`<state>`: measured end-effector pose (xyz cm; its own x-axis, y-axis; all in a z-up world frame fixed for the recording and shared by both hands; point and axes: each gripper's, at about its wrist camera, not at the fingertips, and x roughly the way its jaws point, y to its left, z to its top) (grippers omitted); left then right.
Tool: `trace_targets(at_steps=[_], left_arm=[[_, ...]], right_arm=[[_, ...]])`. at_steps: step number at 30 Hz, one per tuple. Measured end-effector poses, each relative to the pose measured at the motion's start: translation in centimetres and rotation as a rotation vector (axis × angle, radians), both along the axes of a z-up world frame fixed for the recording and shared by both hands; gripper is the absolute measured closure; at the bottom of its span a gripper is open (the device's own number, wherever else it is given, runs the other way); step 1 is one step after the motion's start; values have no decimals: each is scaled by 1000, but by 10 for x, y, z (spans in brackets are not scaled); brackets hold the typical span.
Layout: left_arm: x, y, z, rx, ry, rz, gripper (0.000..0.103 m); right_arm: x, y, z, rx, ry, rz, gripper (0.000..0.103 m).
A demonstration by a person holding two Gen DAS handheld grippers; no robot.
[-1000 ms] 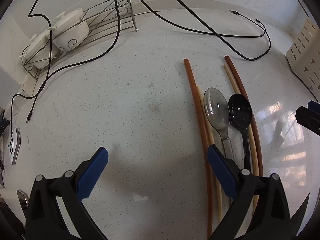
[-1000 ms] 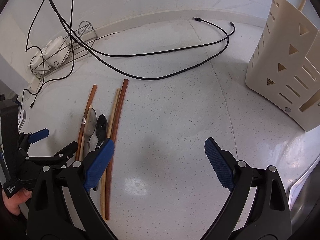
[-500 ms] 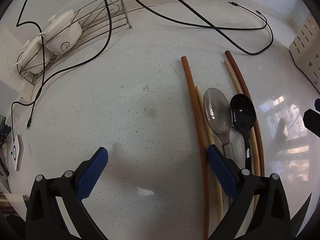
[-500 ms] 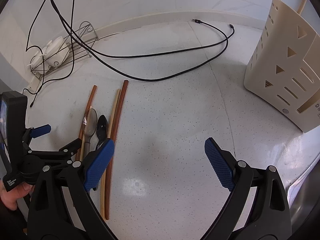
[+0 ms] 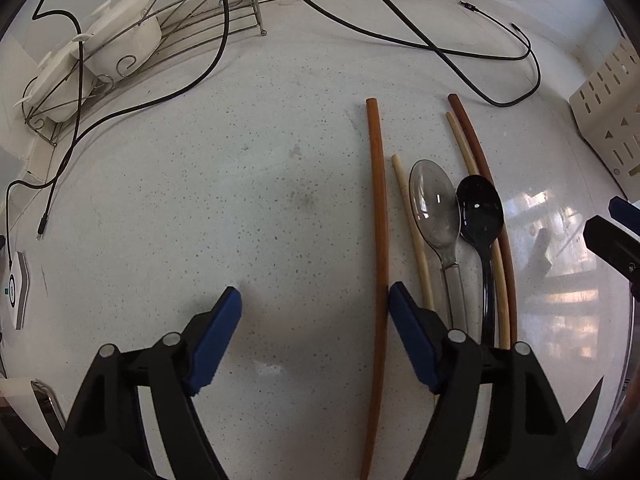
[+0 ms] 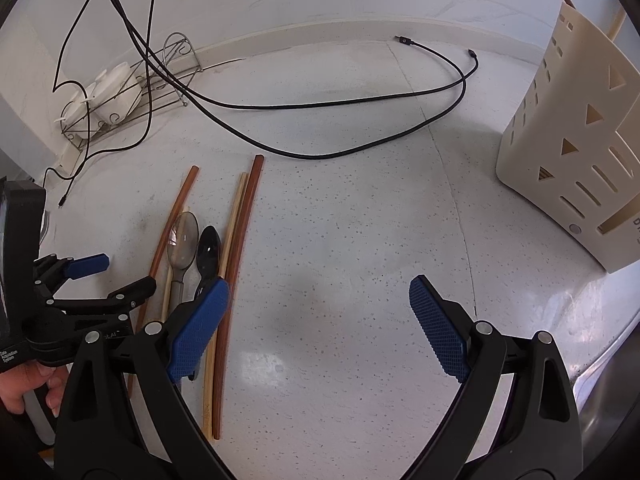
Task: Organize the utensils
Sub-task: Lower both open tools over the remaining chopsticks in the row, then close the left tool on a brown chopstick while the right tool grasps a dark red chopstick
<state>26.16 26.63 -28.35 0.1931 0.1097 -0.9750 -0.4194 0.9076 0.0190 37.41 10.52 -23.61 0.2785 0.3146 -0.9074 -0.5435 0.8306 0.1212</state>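
Matte black plastic left gripper (image 5: 314, 314) and right gripper (image 6: 319, 312): textured blue pads (image 6: 438, 330), silver pivot screws, bare-skinned hand (image 6: 28, 390).

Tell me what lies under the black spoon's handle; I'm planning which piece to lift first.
The black spoon lies beside the pale chopstick; whether its handle rests on it is unclear. Its lower end is hidden behind the left tool.

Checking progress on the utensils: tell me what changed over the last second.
The left gripper crept forward and rightward toward the chopsticks and spoons, jaws open, nothing grasped. The right gripper stayed open and hovering. Utensils and holder have not moved.
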Motion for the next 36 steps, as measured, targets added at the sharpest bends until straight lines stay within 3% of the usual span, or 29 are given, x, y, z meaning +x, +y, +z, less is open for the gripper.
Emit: trace_targets(at_steps=[5, 7, 9, 13, 22, 27, 36], left_arm=[[-3, -6, 4, -25, 8, -22, 44], [-5, -7, 7, -22, 7, -29, 61], [-8, -11, 9, -19, 6, -32, 73], [-15, 1, 13, -32, 2, -16, 93], [-21, 8, 15, -60, 11, -20, 96], [-19, 16, 17, -83, 15, -14, 97], [-18, 31, 12, -123, 30, 6, 97]], right_arm=[[-4, 13, -5, -39, 18, 41, 16], [-6, 20, -10, -58, 30, 63, 18], [-6, 27, -15, -70, 56, 83, 28], [-4, 38, -27, -129, 83, 97, 34], [-7, 55, -32, -178, 94, 114, 36], [-5, 60, -35, -207, 120, 107, 44], [-3, 74, -38, -261, 141, 129, 47]])
